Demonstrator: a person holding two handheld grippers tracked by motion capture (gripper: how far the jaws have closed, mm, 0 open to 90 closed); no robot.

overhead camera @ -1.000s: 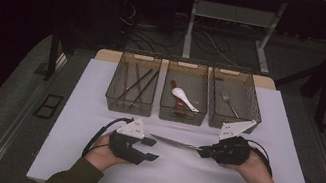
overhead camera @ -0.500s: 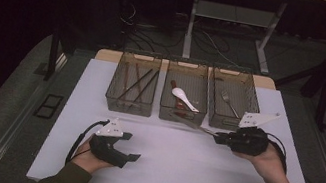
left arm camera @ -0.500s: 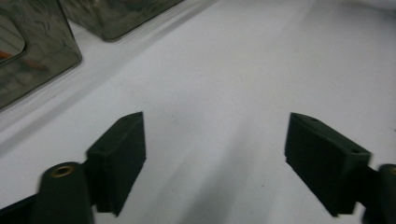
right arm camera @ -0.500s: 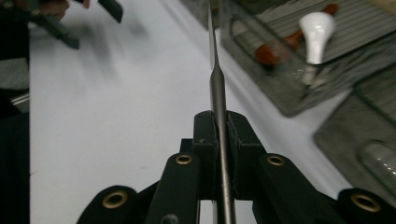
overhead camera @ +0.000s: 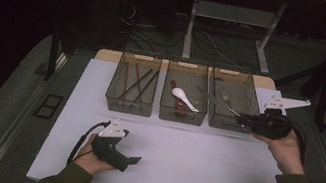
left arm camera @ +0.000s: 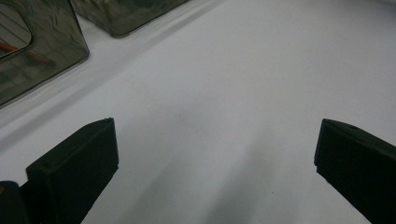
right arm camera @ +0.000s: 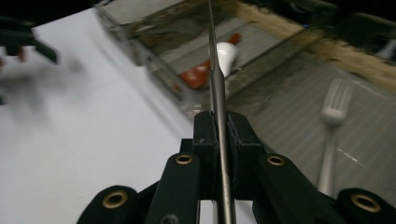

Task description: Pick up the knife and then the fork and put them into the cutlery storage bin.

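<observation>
Knife (right arm camera: 218,93) handed over, now at the right-hand bin (overhead camera: 232,105).
Left gripper (overhead camera: 131,159) jaws have just spread, empty above the worktop (overhead camera: 199,164); right gripper (right arm camera: 218,128) pinches the knife beside the fork (right arm camera: 332,112), likely ready to drop.

White table top (overhead camera: 218,172); smoky translucent bins (overhead camera: 130,101); white spoon (overhead camera: 183,96); silver knife (right arm camera: 219,107); silver fork (right arm camera: 332,116); black right gripper (right arm camera: 218,126).

Dim room around a softly lit white table (overhead camera: 197,173); the surroundings fall to black (the right gripper view smears at its left edge).
</observation>
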